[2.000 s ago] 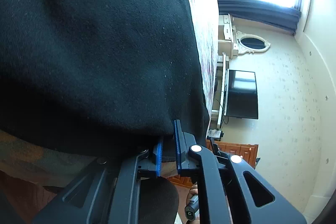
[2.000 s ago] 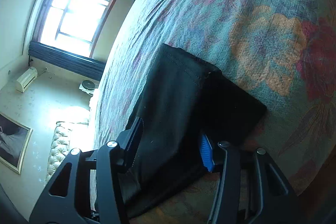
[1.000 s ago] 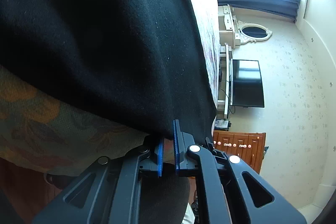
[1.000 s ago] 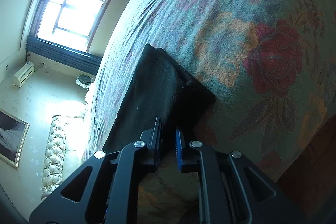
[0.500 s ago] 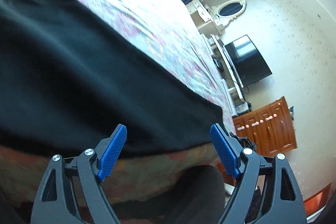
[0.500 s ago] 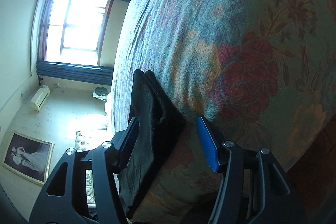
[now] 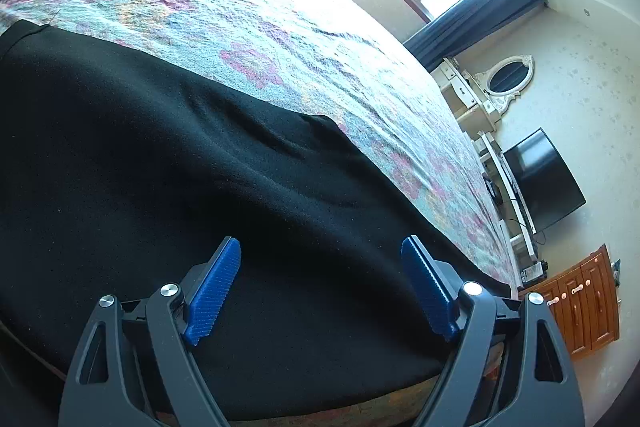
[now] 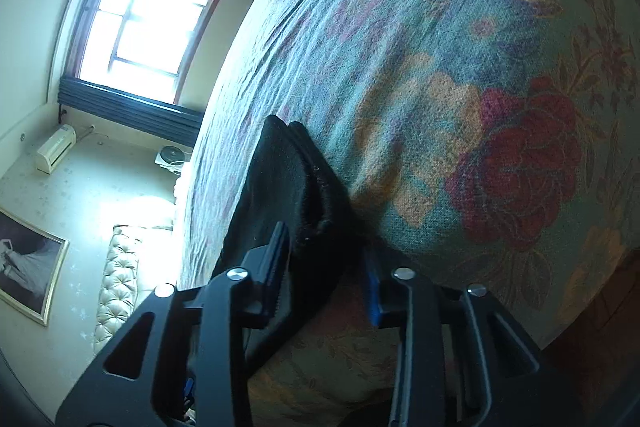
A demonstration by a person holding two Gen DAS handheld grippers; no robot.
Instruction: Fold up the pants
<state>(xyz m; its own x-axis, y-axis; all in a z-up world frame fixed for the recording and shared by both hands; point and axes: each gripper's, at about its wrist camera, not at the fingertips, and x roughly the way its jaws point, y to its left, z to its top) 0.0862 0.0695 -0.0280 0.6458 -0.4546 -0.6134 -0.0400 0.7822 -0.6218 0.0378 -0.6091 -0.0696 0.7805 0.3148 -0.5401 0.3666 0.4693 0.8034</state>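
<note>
Black pants [image 7: 168,163] lie lengthwise along bed edge — left tongs [image 7: 320,291] apart, right tongs [image 8: 326,275] clamping them.

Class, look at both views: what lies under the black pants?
The black fabric pants lie spread on the floral bedspread, near its front edge. The bedspread shows all around them; whatever lies directly beneath the cloth is covered.

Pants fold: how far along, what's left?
Done: black pants lie doubled flat on the floral bedspread. In hand: right gripper, jaws just closing, straddles the stacked end; left gripper open, holding nothing. Left: likely another fold.
</note>
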